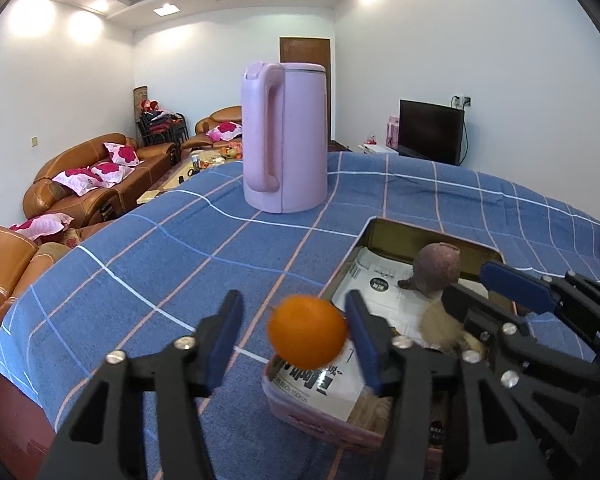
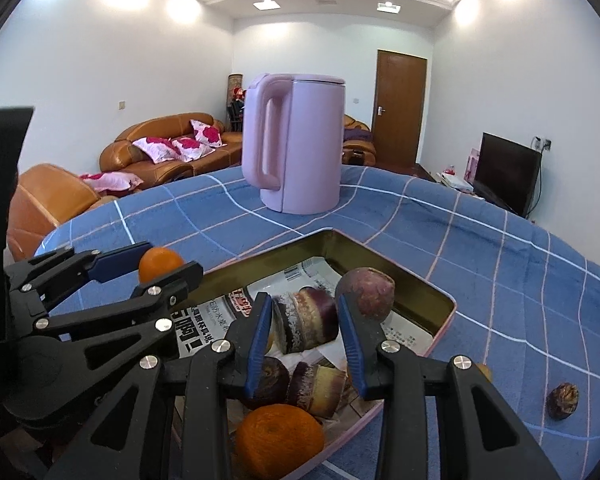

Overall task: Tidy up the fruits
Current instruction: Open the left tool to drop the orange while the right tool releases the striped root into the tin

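The left tool, jaws spread, has the orange loose between them over the tin's near corner, while the right tool pinches a purple chunk inside it.

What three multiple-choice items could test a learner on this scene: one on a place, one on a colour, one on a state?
1. Where does the pink kettle stand?
A. inside the tray
B. on the checked cloth, beyond the tray
C. on the sofa

2. What colour is the fruit between the left tool's fingers?
A. green
B. purple
C. orange

3. How is the left tool?
A. open, with a gap beside the fruit
B. shut on the kettle's handle
C. shut and empty

Key: 1 B, the pink kettle stands upright on the checked cloth, past the far rim of the tray. 2 C, the fruit is plainly orange. 3 A, in the left tool cloth shows between the fruit and one finger.
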The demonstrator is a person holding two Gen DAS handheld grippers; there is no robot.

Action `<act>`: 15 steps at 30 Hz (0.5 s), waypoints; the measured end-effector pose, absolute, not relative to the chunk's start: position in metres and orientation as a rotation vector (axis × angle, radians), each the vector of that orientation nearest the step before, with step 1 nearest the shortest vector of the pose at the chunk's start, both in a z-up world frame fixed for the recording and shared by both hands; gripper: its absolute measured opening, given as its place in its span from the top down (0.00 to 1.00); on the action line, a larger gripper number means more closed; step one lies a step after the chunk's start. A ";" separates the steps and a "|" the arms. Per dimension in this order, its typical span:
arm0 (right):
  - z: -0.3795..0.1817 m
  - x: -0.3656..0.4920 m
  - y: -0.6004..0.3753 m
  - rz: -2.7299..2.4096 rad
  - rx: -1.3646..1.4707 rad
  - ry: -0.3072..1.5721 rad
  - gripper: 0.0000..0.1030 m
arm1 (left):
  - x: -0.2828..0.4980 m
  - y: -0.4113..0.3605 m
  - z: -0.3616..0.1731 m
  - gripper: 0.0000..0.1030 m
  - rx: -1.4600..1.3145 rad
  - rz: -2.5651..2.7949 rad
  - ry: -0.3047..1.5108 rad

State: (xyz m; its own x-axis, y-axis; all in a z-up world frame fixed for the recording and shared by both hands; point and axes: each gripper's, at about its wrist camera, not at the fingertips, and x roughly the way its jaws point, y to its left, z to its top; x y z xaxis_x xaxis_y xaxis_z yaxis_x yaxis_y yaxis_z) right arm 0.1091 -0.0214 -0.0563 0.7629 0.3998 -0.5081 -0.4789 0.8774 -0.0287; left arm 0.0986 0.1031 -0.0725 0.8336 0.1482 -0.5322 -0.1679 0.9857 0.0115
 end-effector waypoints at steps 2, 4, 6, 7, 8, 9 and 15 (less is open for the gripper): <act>-0.056 0.110 -0.026 0.475 -0.144 0.519 0.62 | 0.097 0.103 -0.072 0.38 -0.042 0.164 0.556; -0.056 0.110 -0.029 0.465 -0.135 0.517 0.57 | 0.097 0.101 -0.071 0.35 -0.039 0.160 0.554; -0.055 0.108 -0.033 0.458 -0.137 0.515 0.56 | 0.096 0.099 -0.071 0.31 -0.032 0.151 0.552; -0.054 0.106 -0.034 0.454 -0.142 0.511 0.55 | 0.096 0.098 -0.070 0.28 -0.030 0.151 0.550; -0.053 0.104 -0.037 0.446 -0.147 0.507 0.54 | 0.095 0.096 -0.070 0.27 -0.027 0.149 0.547; -0.052 0.103 -0.041 0.441 -0.147 0.505 0.51 | 0.095 0.095 -0.069 0.26 -0.025 0.145 0.545; -0.044 0.101 -0.065 0.390 -0.141 0.493 0.50 | 0.094 0.086 -0.067 0.26 -0.003 0.134 0.538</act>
